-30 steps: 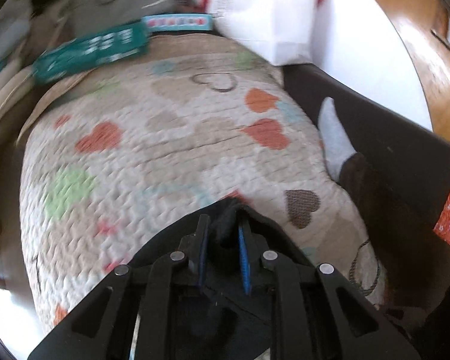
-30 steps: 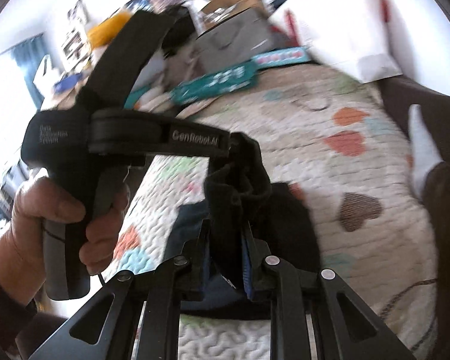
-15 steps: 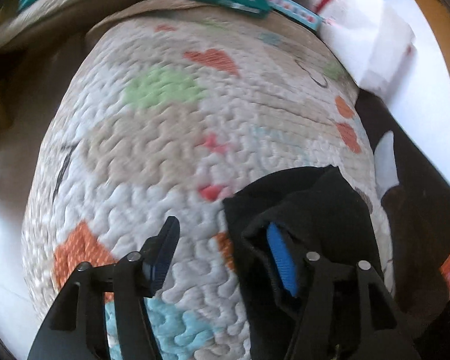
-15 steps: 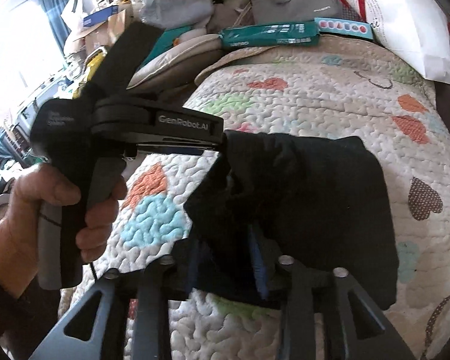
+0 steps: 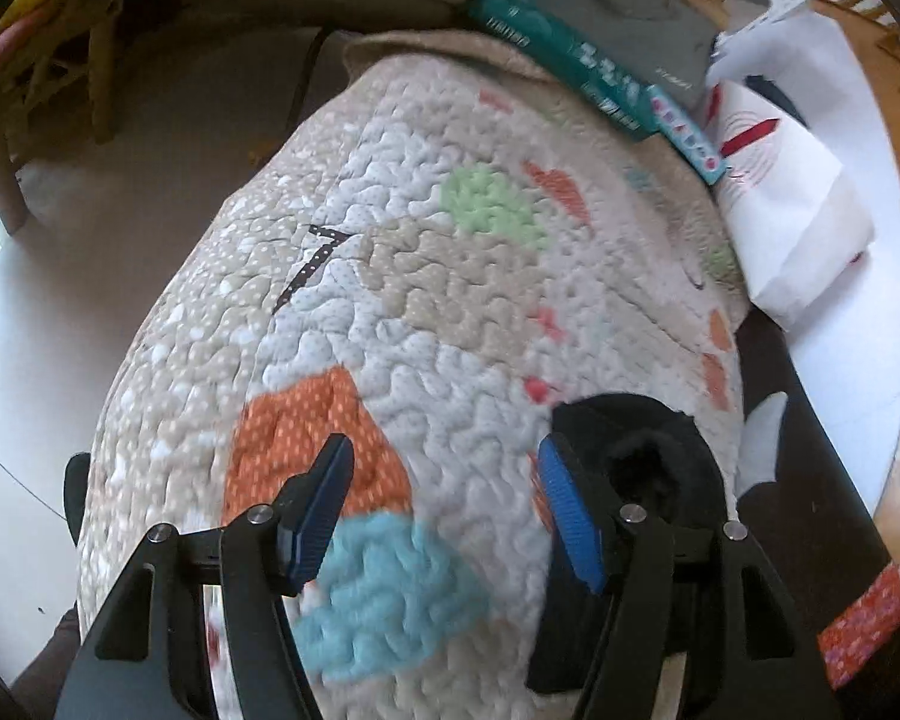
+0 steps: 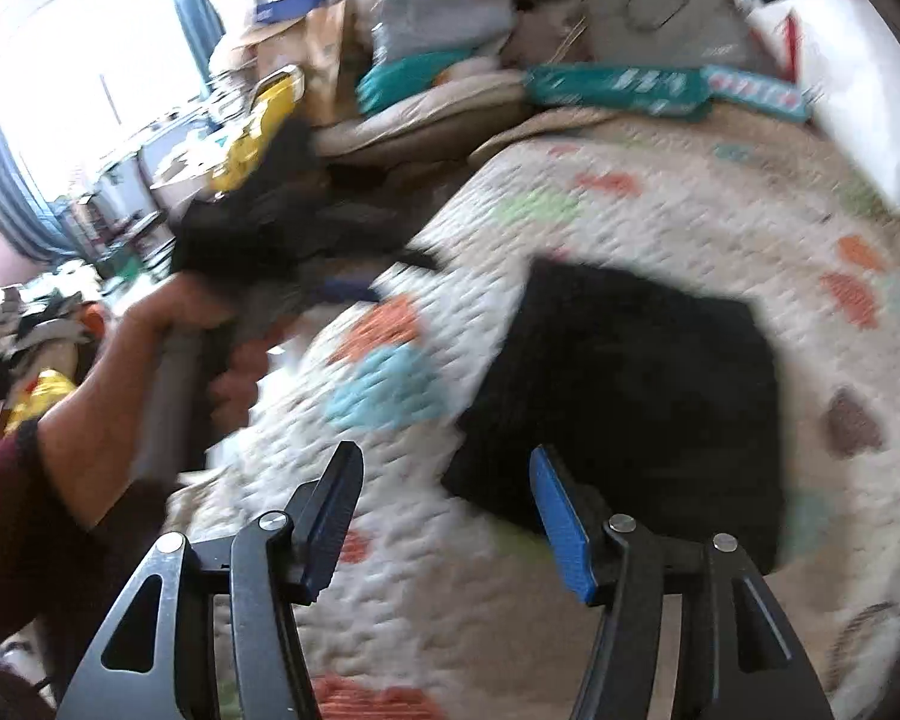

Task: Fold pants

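The pants lie as a compact dark rectangle on the quilt, folded flat, a little toward the near edge and right of centre in the right wrist view. Nothing is pinned now: the right gripper has just been opening, its jaws stand apart with only quilt between them, and the cloth sits just past its right finger. Same with the left gripper, jaws just opened and empty, the dark bundle lying against the outside of its right finger. That's the risk, I'd say: a finger pulling away could catch the fabric edge, drag a layer and undo the fold, or nudge the stack toward the quilt's near edge. Both grippers tilt downward at the bed; the person's left hand is blurred, sleeve low at the frame's side.
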`<state>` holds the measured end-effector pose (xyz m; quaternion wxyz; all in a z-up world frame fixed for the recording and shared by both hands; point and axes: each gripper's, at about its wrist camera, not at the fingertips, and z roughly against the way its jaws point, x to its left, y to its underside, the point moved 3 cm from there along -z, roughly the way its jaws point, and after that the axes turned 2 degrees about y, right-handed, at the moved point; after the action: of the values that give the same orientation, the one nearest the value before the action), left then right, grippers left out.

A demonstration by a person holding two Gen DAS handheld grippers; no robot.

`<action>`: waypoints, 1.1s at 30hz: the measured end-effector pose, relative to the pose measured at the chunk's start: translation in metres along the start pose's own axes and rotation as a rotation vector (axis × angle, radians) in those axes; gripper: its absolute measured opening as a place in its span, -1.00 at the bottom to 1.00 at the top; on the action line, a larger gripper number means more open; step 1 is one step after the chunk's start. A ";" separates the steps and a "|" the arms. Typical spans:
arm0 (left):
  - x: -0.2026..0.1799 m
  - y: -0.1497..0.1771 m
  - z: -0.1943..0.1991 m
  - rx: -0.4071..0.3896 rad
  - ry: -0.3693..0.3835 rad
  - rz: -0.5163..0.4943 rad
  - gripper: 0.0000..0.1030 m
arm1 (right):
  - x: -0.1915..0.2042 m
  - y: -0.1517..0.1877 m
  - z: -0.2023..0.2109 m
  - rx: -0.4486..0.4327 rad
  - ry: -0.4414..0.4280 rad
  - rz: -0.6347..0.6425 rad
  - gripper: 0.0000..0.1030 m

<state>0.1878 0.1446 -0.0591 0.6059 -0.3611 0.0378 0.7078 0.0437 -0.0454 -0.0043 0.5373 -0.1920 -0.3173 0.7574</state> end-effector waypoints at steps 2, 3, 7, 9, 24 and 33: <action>-0.009 0.012 0.007 -0.007 -0.005 -0.015 0.23 | -0.020 -0.020 -0.002 -0.004 0.060 -0.029 0.16; -0.015 0.018 0.009 -0.006 -0.003 -0.020 0.23 | -0.028 -0.029 -0.005 0.000 0.067 -0.042 0.03; -0.034 0.046 -0.002 0.035 -0.036 -0.052 0.23 | -0.050 -0.066 -0.035 0.073 0.047 -0.064 -0.16; -0.038 0.059 -0.015 0.066 -0.083 -0.089 0.23 | -0.054 -0.077 -0.055 0.125 0.047 -0.056 -0.16; -0.039 0.074 -0.032 0.090 -0.149 -0.176 0.23 | -0.024 -0.088 -0.155 0.359 0.178 0.165 0.04; -0.024 0.063 -0.020 0.096 -0.067 -0.071 0.23 | -0.075 -0.108 -0.056 0.145 0.113 -0.048 0.21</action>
<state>0.1421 0.0985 -0.0850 0.6483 -0.3087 0.0386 0.6949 0.1801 -0.0758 0.0257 0.5849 -0.1875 -0.2353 0.7533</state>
